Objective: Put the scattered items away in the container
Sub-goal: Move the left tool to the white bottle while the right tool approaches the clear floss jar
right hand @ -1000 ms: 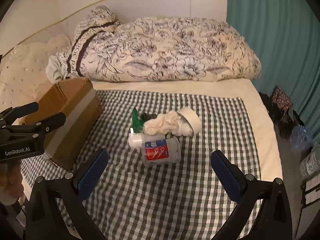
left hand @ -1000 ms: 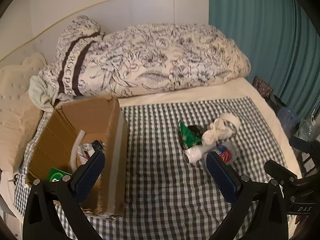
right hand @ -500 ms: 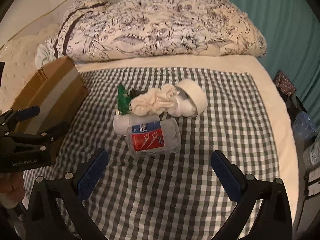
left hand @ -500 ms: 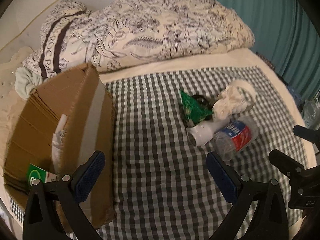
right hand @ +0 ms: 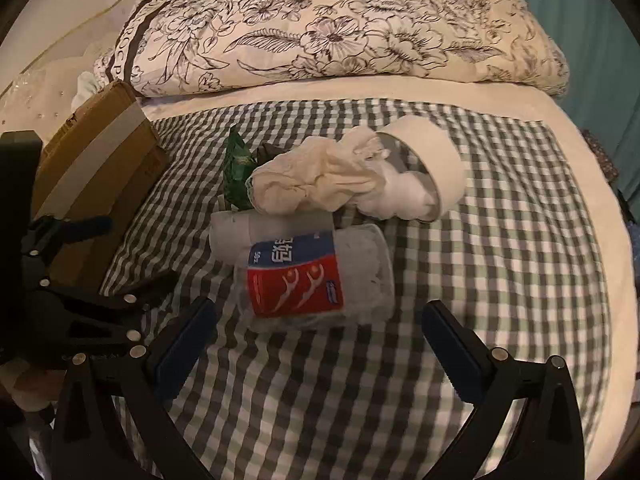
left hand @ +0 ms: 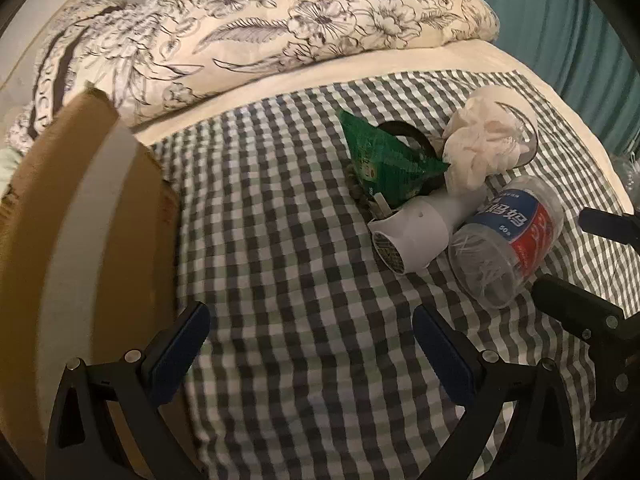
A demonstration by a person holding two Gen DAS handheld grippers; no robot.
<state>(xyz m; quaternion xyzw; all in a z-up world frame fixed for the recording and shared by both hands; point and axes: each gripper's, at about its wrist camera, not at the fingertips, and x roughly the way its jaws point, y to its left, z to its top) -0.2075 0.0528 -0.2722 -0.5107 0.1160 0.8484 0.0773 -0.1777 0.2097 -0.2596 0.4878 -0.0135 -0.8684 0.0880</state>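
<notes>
Between the spread fingers of the left gripper [left hand: 310, 338] lies only bare grey-and-white checked cloth [left hand: 288, 280], a free lane running ahead, walled on its left by the tall brown cardboard box with a pale tape stripe [left hand: 84, 240] and on its right by the white cylindrical plug-in device [left hand: 416, 232]. The right gripper [right hand: 320, 328] has the clear plastic jar with a red-and-blue label [right hand: 316, 276] just ahead between its wide-apart fingers, with the crumpled cream cloth [right hand: 316, 178] and the white tape roll [right hand: 434, 152] crowding behind it. To that gripper's right the checked cloth is bare; to its left the other black gripper frame blocks the way.
</notes>
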